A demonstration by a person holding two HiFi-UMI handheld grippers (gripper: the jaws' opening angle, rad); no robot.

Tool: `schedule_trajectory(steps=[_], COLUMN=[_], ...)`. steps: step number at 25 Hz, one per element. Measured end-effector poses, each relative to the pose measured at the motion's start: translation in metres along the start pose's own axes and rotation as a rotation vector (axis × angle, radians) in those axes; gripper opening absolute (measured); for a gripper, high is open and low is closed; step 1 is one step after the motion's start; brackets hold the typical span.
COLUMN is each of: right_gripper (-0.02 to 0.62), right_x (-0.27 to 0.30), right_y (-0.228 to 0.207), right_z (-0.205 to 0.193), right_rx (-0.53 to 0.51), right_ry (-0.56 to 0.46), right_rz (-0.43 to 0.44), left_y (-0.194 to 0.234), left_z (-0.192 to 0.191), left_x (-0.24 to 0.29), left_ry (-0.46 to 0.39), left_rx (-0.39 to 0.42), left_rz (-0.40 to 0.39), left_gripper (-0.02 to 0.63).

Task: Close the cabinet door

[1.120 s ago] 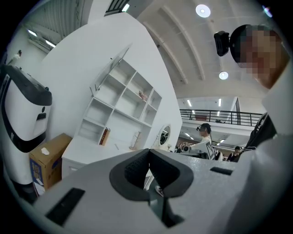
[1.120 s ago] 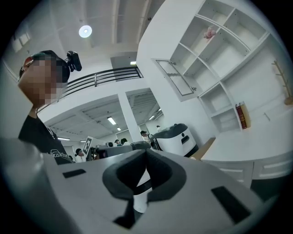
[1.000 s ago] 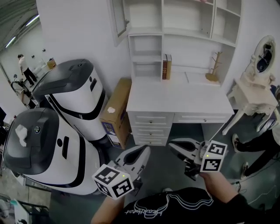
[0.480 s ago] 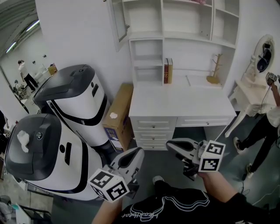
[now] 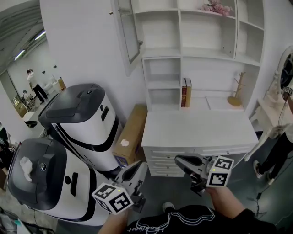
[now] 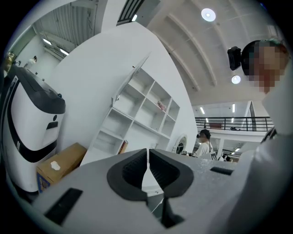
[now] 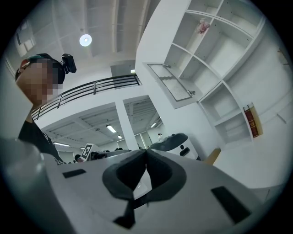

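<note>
Cabinet door (image 5: 130,32), a white-framed glass panel, stands swung open at the upper left corner of a white shelf unit (image 5: 208,50), high above the white desk (image 5: 197,130) that the unit rests on, and well apart from both grippers

Two books (image 5: 185,92) stand upright at the back of the desktop beneath the shelves, a small wooden stand (image 5: 237,91) sits further right on the same surface, and a spray of pink flowers (image 5: 215,6) lies on the top shelf

A cardboard box (image 5: 132,135) leans on the floor against the desk's left side, wedged between it and two large white-and-black machines (image 5: 84,121) parked along the wall

In the foreground, a person in a black top holds the left gripper (image 5: 138,167) and the right gripper (image 5: 182,160) low in front of the desk drawers, both roughly level and aimed towards the furniture; the gripper views show each pair of dark jaws pressed together with nothing between them

Another person's dark-trousered leg (image 5: 274,151) shows at the right edge, and a distant figure (image 5: 35,85) stands in the hall far to the left
</note>
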State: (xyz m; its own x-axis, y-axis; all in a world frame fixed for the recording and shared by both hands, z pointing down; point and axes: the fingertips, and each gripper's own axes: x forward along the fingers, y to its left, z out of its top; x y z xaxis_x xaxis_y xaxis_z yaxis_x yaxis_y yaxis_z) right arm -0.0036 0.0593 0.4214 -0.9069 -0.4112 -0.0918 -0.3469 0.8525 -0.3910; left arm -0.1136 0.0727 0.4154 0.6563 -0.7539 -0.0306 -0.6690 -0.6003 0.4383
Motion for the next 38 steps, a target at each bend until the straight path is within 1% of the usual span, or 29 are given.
schedule_trajectory(steps=[4, 5, 8, 9, 10, 12, 16, 19, 23, 27, 30, 34, 38], right_gripper=[0.007, 0.007, 0.007, 0.008, 0.007, 0.007, 0.007, 0.006, 0.008, 0.008, 0.008, 0.007, 0.008], right_x=[0.025, 0.029, 0.042, 0.046, 0.049, 0.053, 0.063, 0.070, 0.074, 0.080, 0.086, 0.102, 0.121], right_y=[-0.057, -0.073, -0.113, -0.122, -0.130, -0.142, -0.157, -0.160, -0.167, -0.181, -0.188, -0.201, -0.214], right_z=[0.021, 0.026, 0.038, 0.043, 0.048, 0.063, 0.085, 0.089, 0.083, 0.082, 0.096, 0.114, 0.133], right_rx=[-0.018, -0.017, -0.009, -0.011, -0.016, -0.036, -0.069, -0.080, -0.079, -0.066, -0.088, -0.122, -0.136], right_ry=[-0.006, -0.008, -0.008, -0.008, -0.009, -0.015, -0.030, -0.022, -0.013, -0.013, -0.033, -0.047, -0.052], right_rz=[0.006, 0.001, -0.010, -0.007, -0.001, 0.014, 0.044, 0.067, 0.079, 0.064, 0.047, 0.013, -0.008], left_y=[0.038, 0.048, 0.076, 0.082, 0.085, 0.088, 0.089, 0.099, 0.114, 0.127, 0.134, 0.150, 0.164], left_z=[0.011, 0.013, 0.028, 0.036, 0.044, 0.064, 0.101, 0.126, 0.149, 0.179, 0.216, 0.278, 0.343], left_x=[0.054, 0.067, 0.100, 0.108, 0.115, 0.126, 0.131, 0.129, 0.135, 0.138, 0.140, 0.143, 0.152], left_ry=[0.022, 0.013, -0.037, -0.050, -0.062, -0.094, -0.191, -0.248, -0.280, -0.297, -0.331, -0.407, -0.443], left_rx=[0.009, -0.005, -0.109, -0.127, -0.125, -0.091, -0.057, -0.059, -0.090, -0.067, -0.033, 0.001, 0.028], left_rz=[-0.029, -0.028, -0.048, -0.059, -0.066, -0.084, -0.145, -0.156, -0.196, -0.243, -0.283, -0.329, -0.407], left_gripper=[0.005, 0.006, 0.006, 0.006, 0.006, 0.006, 0.008, 0.008, 0.015, 0.049, 0.063, 0.087, 0.119])
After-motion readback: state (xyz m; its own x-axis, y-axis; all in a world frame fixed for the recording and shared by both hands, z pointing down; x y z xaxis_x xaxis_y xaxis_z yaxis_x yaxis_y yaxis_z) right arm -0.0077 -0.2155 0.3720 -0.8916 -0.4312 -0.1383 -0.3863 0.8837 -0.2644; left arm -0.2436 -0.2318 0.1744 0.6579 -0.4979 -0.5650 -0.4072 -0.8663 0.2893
